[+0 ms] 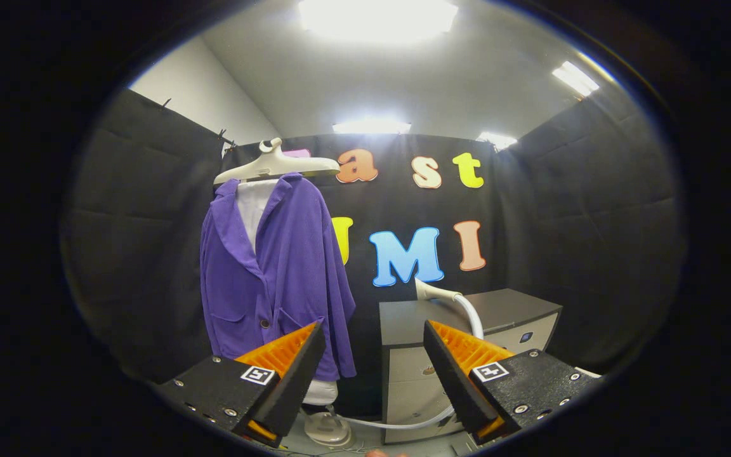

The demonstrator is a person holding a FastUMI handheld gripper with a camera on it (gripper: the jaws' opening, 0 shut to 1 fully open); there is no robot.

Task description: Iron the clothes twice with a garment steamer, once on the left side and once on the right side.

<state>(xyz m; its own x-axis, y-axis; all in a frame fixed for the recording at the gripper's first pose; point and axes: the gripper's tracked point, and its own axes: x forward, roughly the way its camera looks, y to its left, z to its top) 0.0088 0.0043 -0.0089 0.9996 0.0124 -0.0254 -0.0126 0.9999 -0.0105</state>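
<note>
Holding the gripper (373, 365) level and well back from everything, we have its fingers spread wide with nothing between them, so it is ready to take a handle. The jacket (280, 279) hangs beyond the left finger on a hanger (276, 166) atop a stand, front facing us and collar open over a pale lining; hung this way, both sides of the cloth are free to be stroked from top to hem. The steamer head (432, 292) rests on the cabinet (505, 311) beyond the right finger, its nozzle turned toward the jacket (presumably parked there so it can be picked up without stooping). Its hose (474, 320) curves off the cabinet top, drops behind the right finger and runs along the floor to the base (327, 428) under the jacket. We judge the task not yet begun: the steamer is untouched and well apart from the fingers. Our next move, as we read it, is to go forward and right, close on the head where it meets the hose, then carry it across to the jacket. Hose slack looks enough, though it could drag on the cabinet edge.
</note>
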